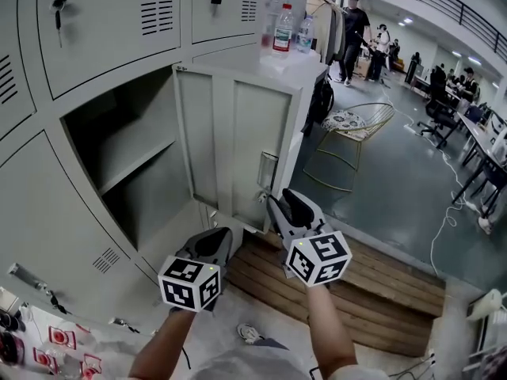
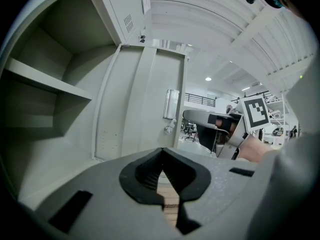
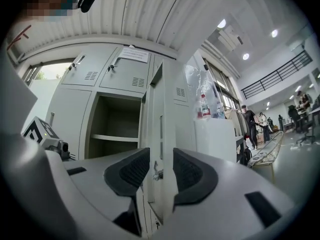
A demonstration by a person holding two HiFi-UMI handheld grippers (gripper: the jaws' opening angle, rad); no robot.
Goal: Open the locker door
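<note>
The grey locker door (image 1: pixel 230 133) stands swung out, hinged on its left, and the compartment (image 1: pixel 127 157) behind it shows one shelf and nothing on it. A small latch with a key (image 1: pixel 260 195) sticks out near the door's lower free edge. My right gripper (image 1: pixel 285 203) is open just right of that latch. In the right gripper view its jaws (image 3: pixel 160 156) frame the door's edge (image 3: pixel 167 114) without touching it. Lower and to the left, below the door, my left gripper (image 1: pixel 215 240) is shut with nothing in it (image 2: pixel 162 156).
Closed lockers with keys (image 1: pixel 57 10) surround the open one. Water bottles (image 1: pixel 283 28) stand on a white cabinet behind the door. A wooden pallet (image 1: pixel 372 283) lies on the floor below, a wire chair (image 1: pixel 356 129) stands to the right, and people (image 1: pixel 352 30) stand far back.
</note>
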